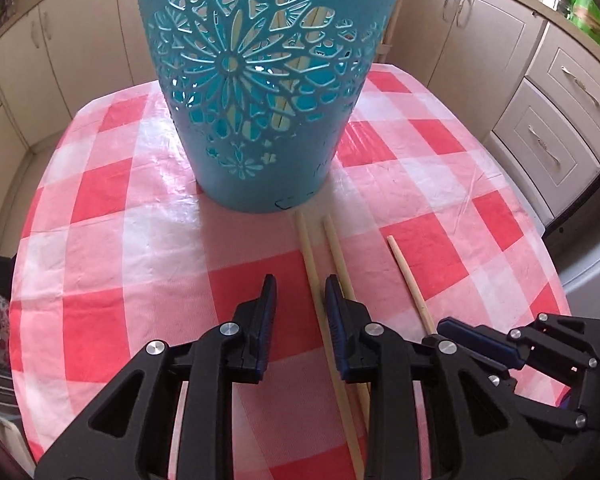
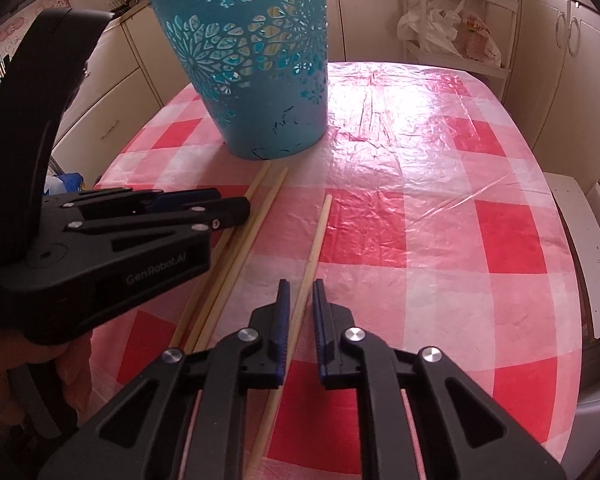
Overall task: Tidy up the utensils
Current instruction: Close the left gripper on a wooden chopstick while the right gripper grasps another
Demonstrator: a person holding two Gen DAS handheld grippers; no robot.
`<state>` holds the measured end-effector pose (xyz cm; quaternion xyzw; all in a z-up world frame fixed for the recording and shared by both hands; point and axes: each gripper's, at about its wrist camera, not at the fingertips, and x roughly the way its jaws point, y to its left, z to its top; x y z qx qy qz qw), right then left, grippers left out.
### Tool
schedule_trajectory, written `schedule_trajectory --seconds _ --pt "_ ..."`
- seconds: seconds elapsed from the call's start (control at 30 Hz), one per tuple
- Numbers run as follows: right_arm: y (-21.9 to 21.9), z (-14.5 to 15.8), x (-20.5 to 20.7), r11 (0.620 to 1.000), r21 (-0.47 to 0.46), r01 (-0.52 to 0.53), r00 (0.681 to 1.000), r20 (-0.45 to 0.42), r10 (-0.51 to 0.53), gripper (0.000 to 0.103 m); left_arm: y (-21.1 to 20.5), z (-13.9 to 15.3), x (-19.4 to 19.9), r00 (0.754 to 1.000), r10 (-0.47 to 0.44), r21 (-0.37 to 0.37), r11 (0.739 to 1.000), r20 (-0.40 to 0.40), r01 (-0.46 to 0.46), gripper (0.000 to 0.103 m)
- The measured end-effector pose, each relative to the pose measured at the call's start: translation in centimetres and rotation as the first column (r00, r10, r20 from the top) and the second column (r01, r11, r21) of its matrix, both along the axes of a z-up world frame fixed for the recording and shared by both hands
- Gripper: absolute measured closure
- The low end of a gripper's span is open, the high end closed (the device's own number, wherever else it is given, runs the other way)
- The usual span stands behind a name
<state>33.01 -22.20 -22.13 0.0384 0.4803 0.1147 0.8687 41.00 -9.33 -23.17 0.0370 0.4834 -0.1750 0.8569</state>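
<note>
Chopsticks (image 1: 312, 256) before teal basket (image 1: 260, 80)

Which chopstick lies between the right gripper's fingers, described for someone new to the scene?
Find the blue basket on the checked tablecloth. Three chopsticks lie in front of it. It is the lone chopstick, apart from the pair that lie side by side nearer the basket, toward the left gripper.

Two fisheye views, each looking forward and steeply down along its own gripper's fingers, close above a table in a red-and-white checked cloth (image 1: 112, 240). The left wrist view sits nearest the teal cut-out basket (image 1: 260, 80); the right wrist view stands further back and to the right. Both share the basket, the cloth and three wooden chopsticks (image 2: 316, 236).
</note>
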Motion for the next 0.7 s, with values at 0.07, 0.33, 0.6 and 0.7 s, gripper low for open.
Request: schedule_trajectory --seconds 0.07,0.33,0.6,0.7 --pt "0.1 0.0 0.2 1.0 -0.013 0.0 1.0 0.004 0.0 0.094 -0.1 0.0 0.1 1.0 -0.012 0.005 1.0 0.011 0.012 0.08" --pt "0.3 0.0 0.5 1.0 -0.016 -0.012 1.0 -0.009 0.011 0.096 -0.8 0.1 -0.5 0.995 -0.097 -0.019 0.995 -0.024 0.097 0.098" --pt "0.1 0.0 0.2 1.0 -0.005 -0.004 1.0 -0.027 0.004 0.096 -0.5 0.8 -1.1 0.997 -0.073 -0.01 0.997 -0.036 0.072 0.097" --pt "0.1 -0.1 0.2 1.0 0.0 -0.006 1.0 -0.026 0.006 0.096 -0.6 0.3 -1.3 0.997 -0.073 0.006 0.997 -0.038 0.074 0.097"
